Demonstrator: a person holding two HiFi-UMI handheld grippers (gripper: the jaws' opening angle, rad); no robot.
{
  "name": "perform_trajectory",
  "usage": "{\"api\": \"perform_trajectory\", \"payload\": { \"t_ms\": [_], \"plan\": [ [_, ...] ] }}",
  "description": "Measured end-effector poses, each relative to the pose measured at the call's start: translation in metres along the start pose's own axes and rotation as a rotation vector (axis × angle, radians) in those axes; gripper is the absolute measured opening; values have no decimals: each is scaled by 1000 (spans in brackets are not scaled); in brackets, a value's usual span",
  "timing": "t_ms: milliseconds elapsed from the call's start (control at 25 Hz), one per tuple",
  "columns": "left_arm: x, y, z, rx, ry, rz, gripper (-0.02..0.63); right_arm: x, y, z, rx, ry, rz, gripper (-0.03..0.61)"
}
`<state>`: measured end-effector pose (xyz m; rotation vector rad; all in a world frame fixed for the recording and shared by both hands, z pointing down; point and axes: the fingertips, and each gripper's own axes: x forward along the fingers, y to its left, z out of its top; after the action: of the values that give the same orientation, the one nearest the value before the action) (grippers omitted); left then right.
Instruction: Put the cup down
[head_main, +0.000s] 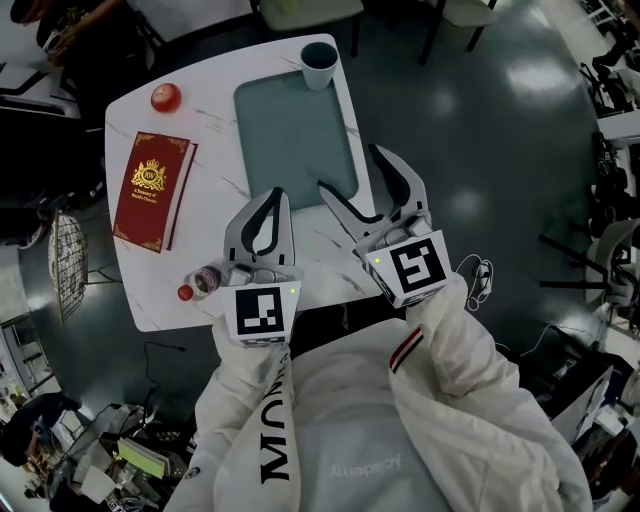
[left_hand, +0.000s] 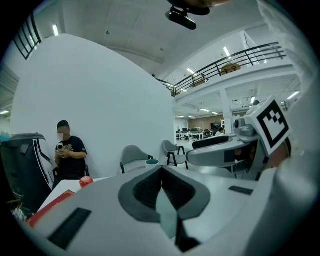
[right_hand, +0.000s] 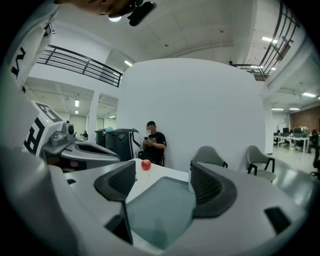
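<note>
The cup (head_main: 319, 66) stood at the far edge of the desk (head_main: 215, 90), left tongs (head_main: 279, 196) together, right tongs (head_main: 349, 168) apart and empty.

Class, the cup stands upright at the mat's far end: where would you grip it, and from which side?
Grip the cup by its side wall below the open rim, coming level from the near side across the mat. It stands upright and round, no handle visible, so jaws can probably span it.

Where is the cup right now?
In the head view, the cup stands at the far edge of the table, by the far right corner of the mat, with the apple to its left.
</note>
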<state>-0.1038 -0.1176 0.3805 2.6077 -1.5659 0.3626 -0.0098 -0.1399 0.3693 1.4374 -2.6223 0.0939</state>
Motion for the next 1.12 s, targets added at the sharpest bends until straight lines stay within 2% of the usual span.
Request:
{"api": "perform_trajectory", "payload": {
  "t_ms": [160, 240, 480, 600, 720, 920, 1120],
  "plan": [
    [-15, 2, 2, -1, -16, -3, 11, -11, 14, 5, -9, -4, -7, 352],
    [-23, 2, -1, 8, -7, -9, 11, -17, 18, 7, -13, -7, -24, 301],
    [-44, 1, -1, 7, -25, -21, 11, -33, 29, 2, 13, 2, -80, 208],
    [-54, 1, -5, 19, -7, -22, 11, -41, 31, 4, 2, -2, -110, 132],
    [-58, 1, -4, 17, -10, -21, 11, -44, 35, 2, 7, 2, -116, 121],
    [-61, -4, -2, 12, -20, -26, 11, -49, 33, -3, 12, 19, -127, 21],
    [-61, -13, -7, 8, -11, -46, 11, -59, 33, -7, 24, 31, -136, 8]
  ]
}}
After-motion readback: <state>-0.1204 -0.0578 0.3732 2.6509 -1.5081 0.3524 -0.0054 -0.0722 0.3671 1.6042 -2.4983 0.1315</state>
